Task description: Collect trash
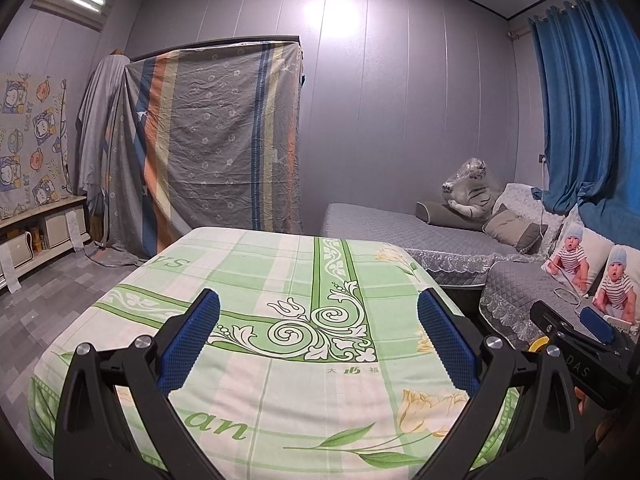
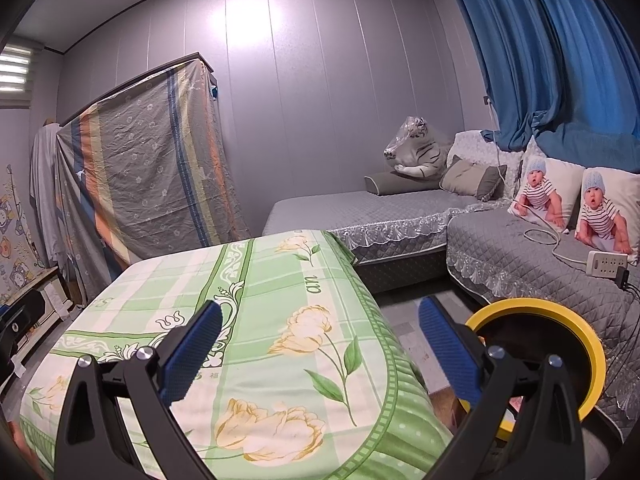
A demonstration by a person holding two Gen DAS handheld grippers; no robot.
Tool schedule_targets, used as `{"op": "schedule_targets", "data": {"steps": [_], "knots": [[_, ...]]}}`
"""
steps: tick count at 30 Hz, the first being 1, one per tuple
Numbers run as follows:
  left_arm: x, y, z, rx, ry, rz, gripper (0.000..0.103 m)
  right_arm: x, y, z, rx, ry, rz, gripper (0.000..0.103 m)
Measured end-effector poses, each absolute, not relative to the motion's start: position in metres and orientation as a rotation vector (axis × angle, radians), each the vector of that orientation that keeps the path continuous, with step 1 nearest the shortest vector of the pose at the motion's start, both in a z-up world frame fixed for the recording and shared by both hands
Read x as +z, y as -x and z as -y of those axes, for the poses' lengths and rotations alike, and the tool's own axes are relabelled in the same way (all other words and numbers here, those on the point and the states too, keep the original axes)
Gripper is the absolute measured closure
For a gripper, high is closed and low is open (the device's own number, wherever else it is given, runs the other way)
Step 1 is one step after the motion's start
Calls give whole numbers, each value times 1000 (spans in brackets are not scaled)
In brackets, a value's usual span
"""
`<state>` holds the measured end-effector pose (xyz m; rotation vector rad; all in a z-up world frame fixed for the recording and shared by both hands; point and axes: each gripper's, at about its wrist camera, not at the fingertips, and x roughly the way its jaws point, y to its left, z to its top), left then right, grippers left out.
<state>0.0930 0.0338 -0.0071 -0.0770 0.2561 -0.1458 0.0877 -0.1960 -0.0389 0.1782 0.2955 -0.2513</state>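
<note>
My left gripper is open and empty, held above a table covered with a green floral cloth. My right gripper is open and empty, over the cloth table's right edge. A bin with a yellow rim stands just right of the right gripper, beside the table; its inside is dark. A bit of that yellow rim shows in the left wrist view. The right gripper also shows at the right of the left wrist view. No loose trash is visible on the cloth.
A grey quilted sofa runs along the back and right, with a plush tiger, baby-print pillows and a power strip with cable. A sheet-draped wardrobe stands back left. Blue curtains hang right.
</note>
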Motion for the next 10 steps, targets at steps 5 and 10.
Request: {"op": "schedule_targets", "data": {"steps": [5, 10], "knots": [[-7, -92, -34, -149, 72, -256, 8, -39, -88, 196, -251, -179, -296, 8], [-7, -93, -33, -153, 66, -265, 8, -40, -88, 196, -250, -179, -297, 8]]}}
